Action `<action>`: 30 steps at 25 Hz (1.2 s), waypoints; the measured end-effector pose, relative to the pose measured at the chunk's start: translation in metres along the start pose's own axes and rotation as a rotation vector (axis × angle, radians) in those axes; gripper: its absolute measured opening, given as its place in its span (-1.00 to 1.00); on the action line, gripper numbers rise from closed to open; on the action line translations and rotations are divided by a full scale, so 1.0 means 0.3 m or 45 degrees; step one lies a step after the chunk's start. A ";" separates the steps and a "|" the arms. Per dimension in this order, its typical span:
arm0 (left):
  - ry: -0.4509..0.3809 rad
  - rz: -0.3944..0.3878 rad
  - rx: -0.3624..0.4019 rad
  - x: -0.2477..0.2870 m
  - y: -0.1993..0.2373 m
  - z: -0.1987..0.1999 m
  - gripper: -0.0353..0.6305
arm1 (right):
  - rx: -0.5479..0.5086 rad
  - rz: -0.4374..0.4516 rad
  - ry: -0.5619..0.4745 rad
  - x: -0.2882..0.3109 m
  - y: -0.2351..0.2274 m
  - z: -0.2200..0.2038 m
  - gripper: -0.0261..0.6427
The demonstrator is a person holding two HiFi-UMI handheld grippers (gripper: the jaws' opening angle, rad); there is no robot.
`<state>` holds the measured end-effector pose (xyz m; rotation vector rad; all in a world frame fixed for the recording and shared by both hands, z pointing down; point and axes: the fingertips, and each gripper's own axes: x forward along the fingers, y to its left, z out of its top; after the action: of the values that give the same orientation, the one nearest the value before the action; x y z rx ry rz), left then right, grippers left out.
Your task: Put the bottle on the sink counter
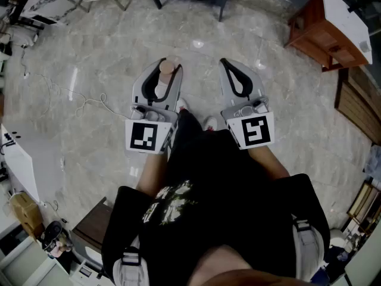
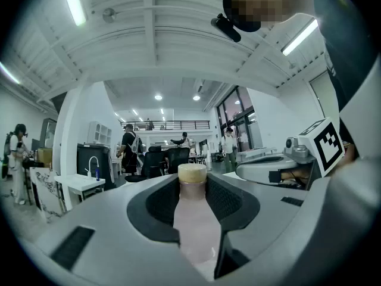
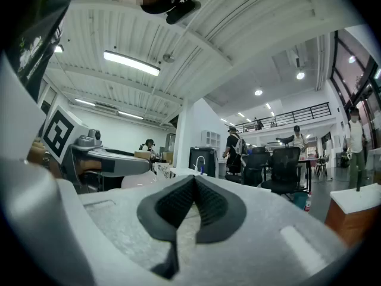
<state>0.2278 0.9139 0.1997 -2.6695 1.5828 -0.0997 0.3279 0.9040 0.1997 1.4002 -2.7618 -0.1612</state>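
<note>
Between the jaws of the left gripper (image 1: 169, 69), above the floor (image 1: 286, 100), a pale pink bottle (image 2: 194, 219) lies lengthwise, tan cap forward, clamped along its body. Right gripper (image 3: 191, 183): jaws pressed together, empty. Probably light, rigid and smooth; grip mid-body, not the cap.

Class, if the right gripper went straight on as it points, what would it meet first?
Nearby the way looks free; farther on, the right gripper would probably reach the white counter with a tap.
</note>
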 end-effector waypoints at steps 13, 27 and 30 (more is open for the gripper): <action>0.032 -0.037 -0.019 0.080 0.209 -0.025 -0.45 | 0.056 0.046 -0.042 0.216 0.044 0.007 -0.94; 0.009 -0.125 -0.003 0.172 0.562 -0.005 -0.45 | 0.032 0.019 -0.044 0.587 0.146 0.048 -0.94; 0.014 -0.151 -0.010 0.176 0.637 -0.012 -0.45 | 0.017 0.002 -0.033 0.659 0.175 0.055 -0.94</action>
<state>0.0856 0.7758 0.1930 -2.7717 1.4298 -0.1117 0.1674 0.7767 0.1872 1.4094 -2.7893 -0.1624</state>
